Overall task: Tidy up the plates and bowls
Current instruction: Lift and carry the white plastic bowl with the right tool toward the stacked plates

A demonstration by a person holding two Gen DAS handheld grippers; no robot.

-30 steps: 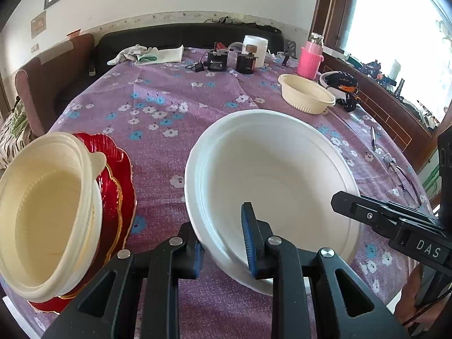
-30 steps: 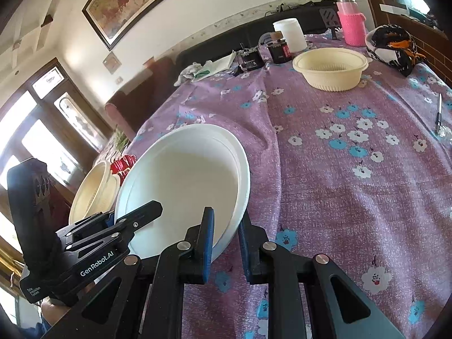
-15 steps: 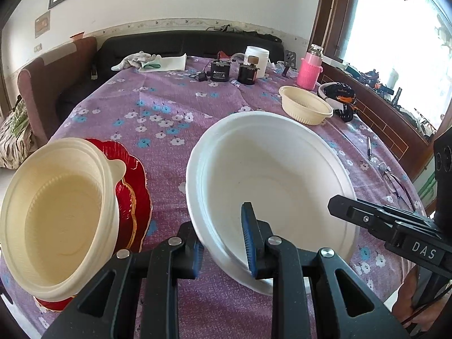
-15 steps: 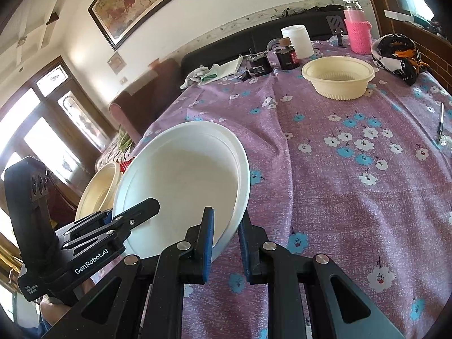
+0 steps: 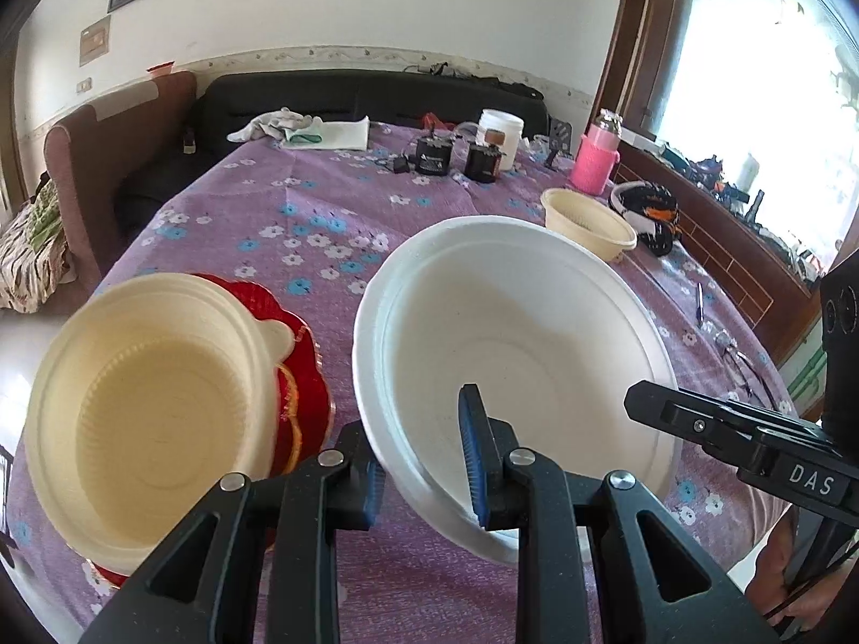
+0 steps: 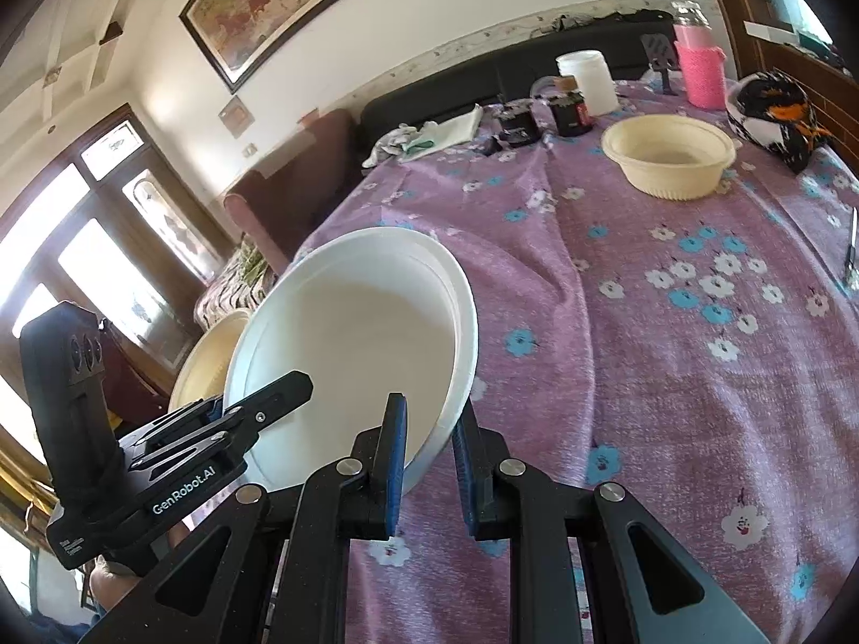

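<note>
White bowl [image 5: 515,343] being held clear of the purple flowered surface [image 6: 671,322] by two grippers at once, tilting slightly. Left gripper [image 5: 424,461] clamping the near rim, one blue pad inside the bowl, the other outside. Right gripper [image 6: 427,461] pinching the rim on the opposite side in the same way. Sitting just left of the lifted bowl, a cream bowl [image 5: 155,408] resting on a red plate [image 5: 306,397] near the surface's edge. Standing well apart toward the far right, a second cream bowl [image 6: 668,155], near a pink bottle [image 6: 698,72] and a black-and-orange helmet [image 6: 778,112]. Lying at the far end, a white tub [image 5: 499,131], two dark jars [image 5: 456,158] and a crumpled cloth [image 5: 300,129].
</note>
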